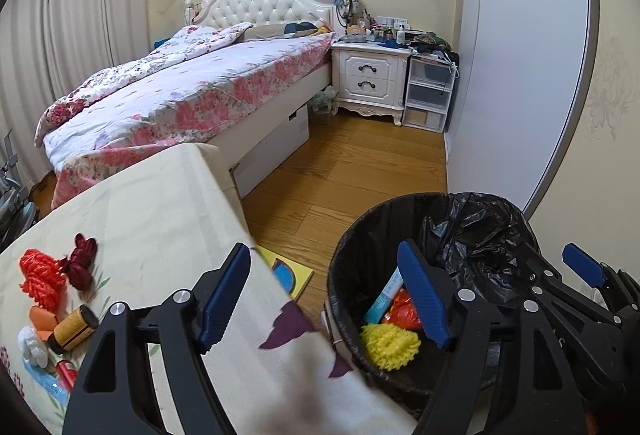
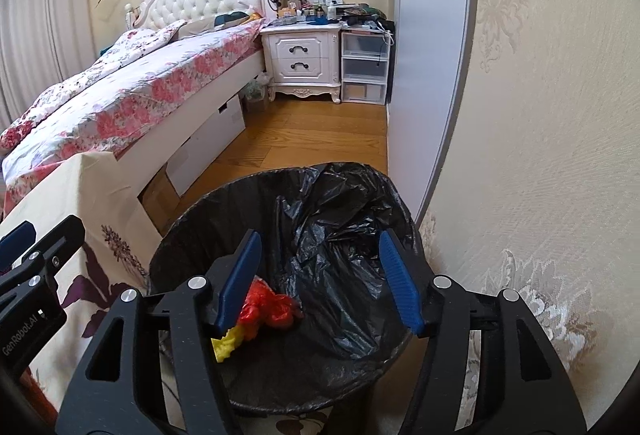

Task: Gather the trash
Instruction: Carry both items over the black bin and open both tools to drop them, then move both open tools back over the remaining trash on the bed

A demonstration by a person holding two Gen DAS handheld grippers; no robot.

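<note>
Already in the trash bin (image 2: 280,387), w/ black liner bag (image 2: 344,235): a crumpled red-orange wrapper (image 2: 272,309), a yellow knobbly piece (image 1: 390,347) next to it, and a light blue tube-like pack (image 1: 386,295) leaning vs the bin's inner wall. Bin stands on the wood floor (image 1: 340,163), just beside the surface's (image 1: 160,203) right edge and near the wall.

Right gripper (image 2: 320,283) hangs over the bin mouth, jaws apart, nothing between them; the red-orange wrapper lies below, close to the left finger. Left gripper (image 1: 328,295) straddles the surface's right edge and the bin rim, jaws wide apart, empty too.

More trash sits at the surface's left edge: orange-red yarn-like bundle (image 1: 40,277), dark red bow-ish piece (image 1: 82,263) touching it, a cork-coloured cylinder w/ black end (image 1: 74,329), a white crumpled bit (image 1: 32,347), a small red item (image 1: 66,375). Cloth on the surface is cream w/ purple flower print.

A flat yellow-and-blue card (image 1: 290,273) lies on the floor btw surface and bin. Beyond: bed (image 1: 180,91) w/ floral cover, white nightstand (image 1: 370,75), clear drawer unit (image 1: 428,91).
</note>
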